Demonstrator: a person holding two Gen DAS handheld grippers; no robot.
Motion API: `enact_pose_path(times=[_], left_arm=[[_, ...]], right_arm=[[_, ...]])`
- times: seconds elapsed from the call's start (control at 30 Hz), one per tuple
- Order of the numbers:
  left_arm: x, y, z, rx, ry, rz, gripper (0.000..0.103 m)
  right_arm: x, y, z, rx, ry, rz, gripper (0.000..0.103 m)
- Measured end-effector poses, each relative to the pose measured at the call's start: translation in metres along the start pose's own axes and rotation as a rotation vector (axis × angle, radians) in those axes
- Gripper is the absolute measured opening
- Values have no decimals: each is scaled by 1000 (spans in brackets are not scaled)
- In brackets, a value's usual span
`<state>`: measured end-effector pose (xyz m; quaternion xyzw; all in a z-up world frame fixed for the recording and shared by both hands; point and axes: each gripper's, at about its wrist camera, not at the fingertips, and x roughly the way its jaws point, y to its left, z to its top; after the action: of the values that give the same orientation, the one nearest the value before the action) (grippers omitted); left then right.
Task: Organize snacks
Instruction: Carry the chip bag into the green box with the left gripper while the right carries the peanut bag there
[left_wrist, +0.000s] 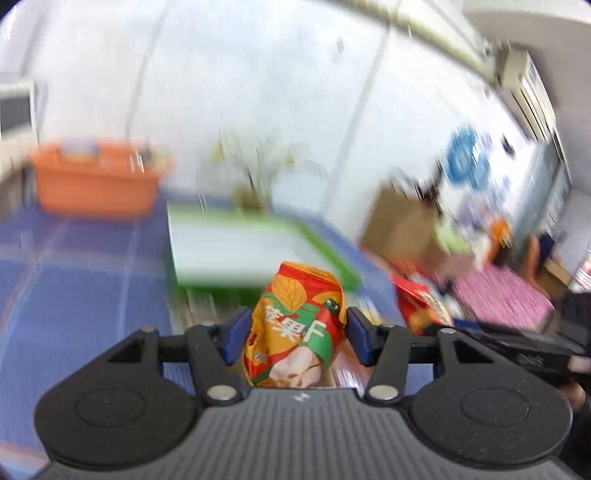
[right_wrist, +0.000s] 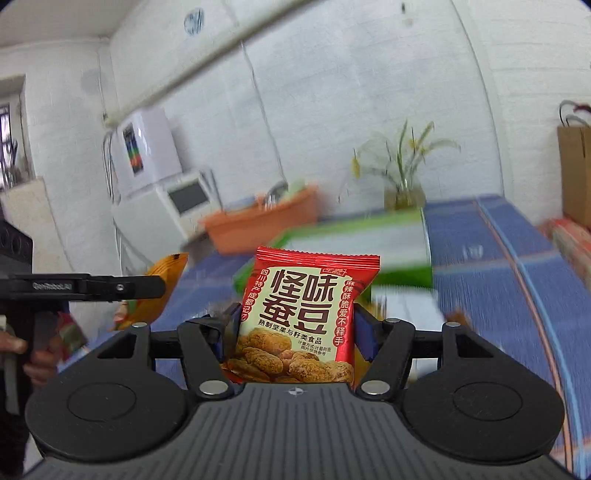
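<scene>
Left wrist view: the left gripper (left_wrist: 295, 325) has its blue-padded fingers (left_wrist: 236, 334) pressed against both sides of a crumpled orange, red and green foil snack packet (left_wrist: 299, 325), held above the blue checked tablecloth (left_wrist: 81, 295) near a green-rimmed white tray (left_wrist: 236, 243). Right wrist view: the right gripper (right_wrist: 295, 328) likewise pinches an upright red foil broad-bean snack packet (right_wrist: 303, 317) between its fingers.

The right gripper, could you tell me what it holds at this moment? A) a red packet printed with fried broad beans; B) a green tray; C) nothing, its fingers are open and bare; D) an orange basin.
A: in the right wrist view the right gripper is shut on the red snack packet, which stands upright between its blue pads, while the green tray lies on the table beyond.
</scene>
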<state>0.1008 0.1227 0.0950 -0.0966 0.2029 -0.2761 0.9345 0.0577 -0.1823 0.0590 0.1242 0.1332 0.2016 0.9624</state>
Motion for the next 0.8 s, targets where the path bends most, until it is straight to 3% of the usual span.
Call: enact_pose_path(times=[0.1, 0.17, 0.33, 0.4, 0.5, 0.63, 0.7, 0.8], left_arm=[[38, 3, 31, -15, -76, 4, 55], [70, 3, 46, -18, -96, 23, 55], [154, 5, 47, 16, -51, 168, 55], [180, 7, 41, 63, 18, 218, 55], [196, 11, 32, 130, 35, 257, 57], [209, 20, 31, 150, 38, 280, 73], [209, 25, 31, 144, 42, 288, 75], [201, 29, 36, 133, 15, 312, 78]], right_arm=[[27, -10, 28, -14, -98, -30, 102], [54, -17, 44, -24, -101, -44, 101], [129, -49, 54, -19, 58, -90, 102], [151, -57, 50, -30, 116, -120, 101], [172, -66, 41, -32, 158, -156, 102], [188, -82, 40, 42, 148, -140, 103], [188, -87, 42, 94, 156, -141, 103], [169, -89, 43, 155, 81, -156, 103]])
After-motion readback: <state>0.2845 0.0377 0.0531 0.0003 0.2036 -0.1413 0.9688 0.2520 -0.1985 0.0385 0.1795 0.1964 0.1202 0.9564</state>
